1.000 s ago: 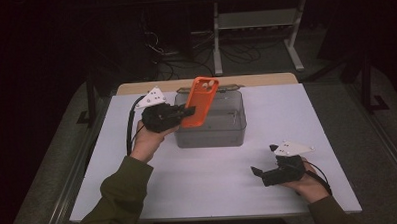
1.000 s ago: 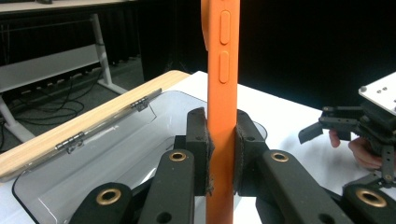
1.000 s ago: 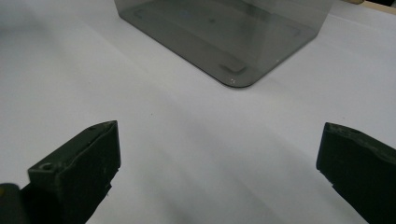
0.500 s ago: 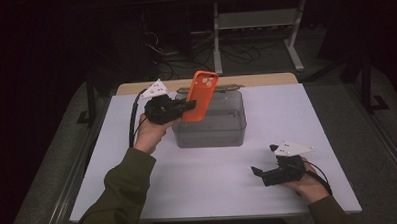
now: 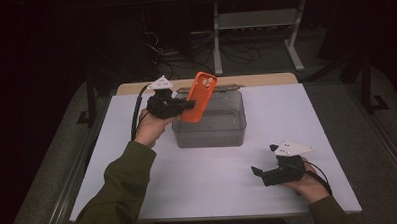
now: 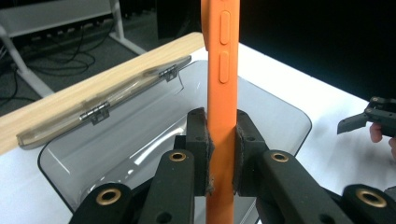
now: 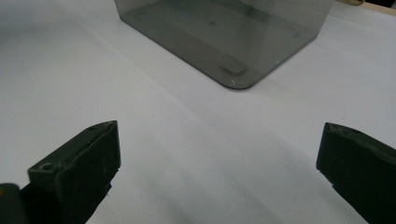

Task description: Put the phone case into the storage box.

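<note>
Phone (image 5: pixel 199 96) above box (image 5: pixel 210 133), left side

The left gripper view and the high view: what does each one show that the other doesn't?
Left gripper view alone: the side buttons on the orange phone, the pads pressing its two faces, and the hinges of the grey box's folded-back lid.

High view alone: the person's sleeve, the phone's camera cutout, the whole white table, and the shelving and cables behind.

Both: the left gripper shut on the phone above the open grey box, and the right gripper farther off.
</note>
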